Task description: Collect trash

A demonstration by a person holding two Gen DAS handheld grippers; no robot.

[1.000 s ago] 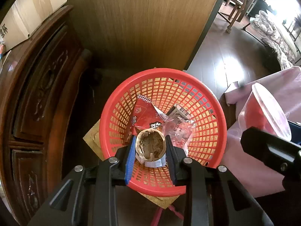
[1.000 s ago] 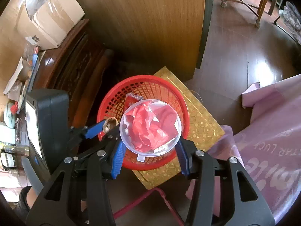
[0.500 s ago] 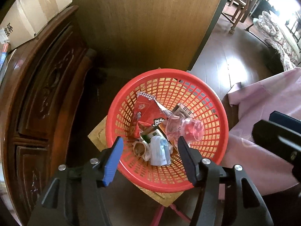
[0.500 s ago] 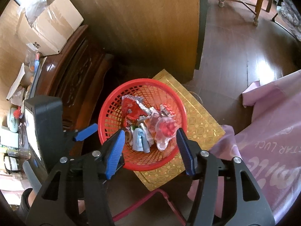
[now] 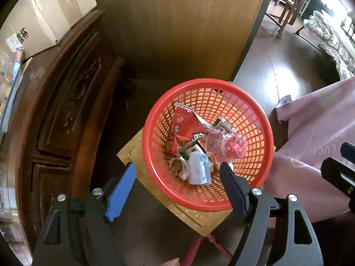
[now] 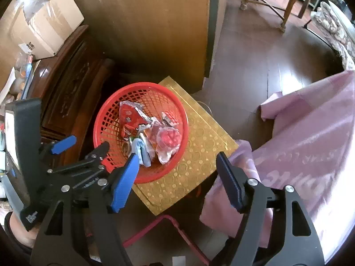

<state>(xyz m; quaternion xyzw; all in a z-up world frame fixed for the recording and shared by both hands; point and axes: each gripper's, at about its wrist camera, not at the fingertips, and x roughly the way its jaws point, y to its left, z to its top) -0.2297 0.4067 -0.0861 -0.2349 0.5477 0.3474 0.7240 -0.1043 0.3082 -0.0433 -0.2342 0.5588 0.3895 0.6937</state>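
A red plastic basket (image 5: 261, 133) (image 6: 99, 133) stands on a gold patterned stool top (image 6: 199, 150). In it lie a red snack wrapper (image 5: 188, 126), a brown paper cup (image 5: 177, 166), a blue face mask (image 5: 197, 170) and a clear plastic cup with red paper inside (image 5: 233, 148) (image 6: 168, 137). My left gripper (image 5: 177, 190) is open and empty above the basket's near rim. My right gripper (image 6: 177, 181) is open and empty above the stool's near side. The left gripper also shows in the right wrist view (image 6: 82, 146).
A dark carved wooden cabinet (image 5: 55, 115) stands at the left with a cardboard box (image 5: 44, 17) on top. A wood-panel wall (image 5: 177, 26) is behind the basket. A pink cloth (image 6: 310, 144) covers something at the right. Dark wooden floor (image 6: 266, 51) and a chair lie beyond.
Both grippers opened: the paper cup and the clear cup with red paper dropped into the basket. Both grippers then rose and pulled back from it.
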